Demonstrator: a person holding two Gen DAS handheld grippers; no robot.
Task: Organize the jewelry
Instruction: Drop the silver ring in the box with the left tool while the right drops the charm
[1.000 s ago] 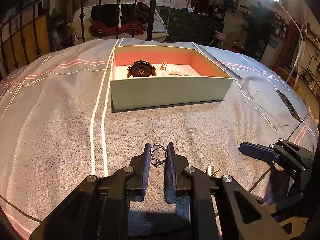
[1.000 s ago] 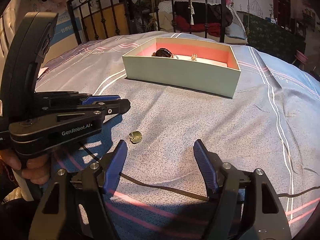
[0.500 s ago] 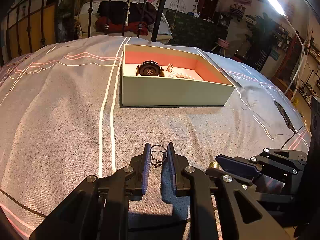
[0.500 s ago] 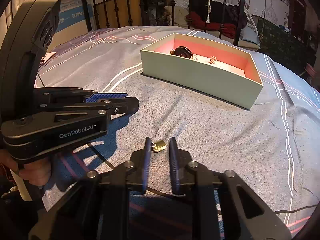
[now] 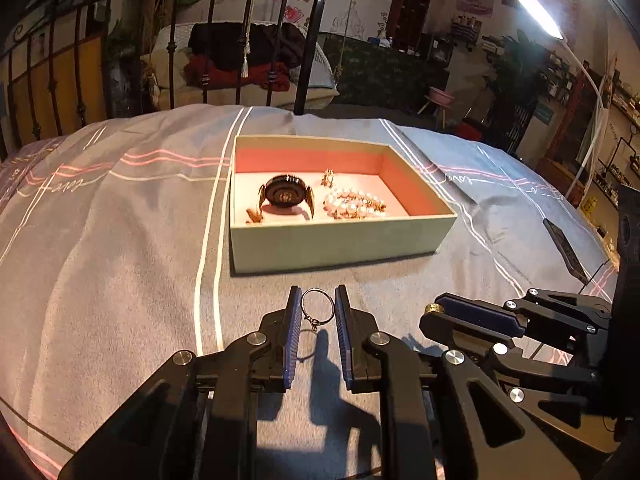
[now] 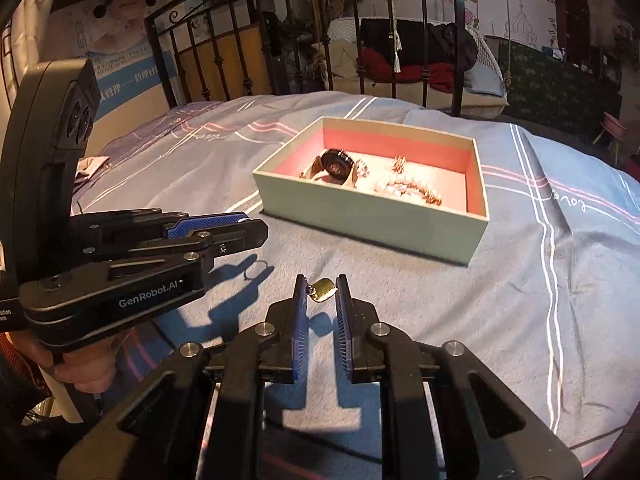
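Pinching a thin wire ring (image 5: 317, 305), the left gripper (image 5: 317, 312) is hovering above the striped grey bedspread (image 5: 120, 260); the right gripper (image 6: 322, 300), just closed, is clamping a gold pendant (image 6: 323, 290); ahead an open box (image 5: 340, 240) is resting before black iron bedrails (image 5: 208, 40).

The left gripper (image 5: 317, 307), black with blue ribbed pads, is clamped on a thin wire ring with a small clasp (image 5: 316, 309), aimed at the open pale-green cardboard box (image 5: 340, 242). The right gripper (image 6: 321, 294) is pinched on a small gold oval pendant (image 6: 323, 289), just right of the left, angled toward the same box.
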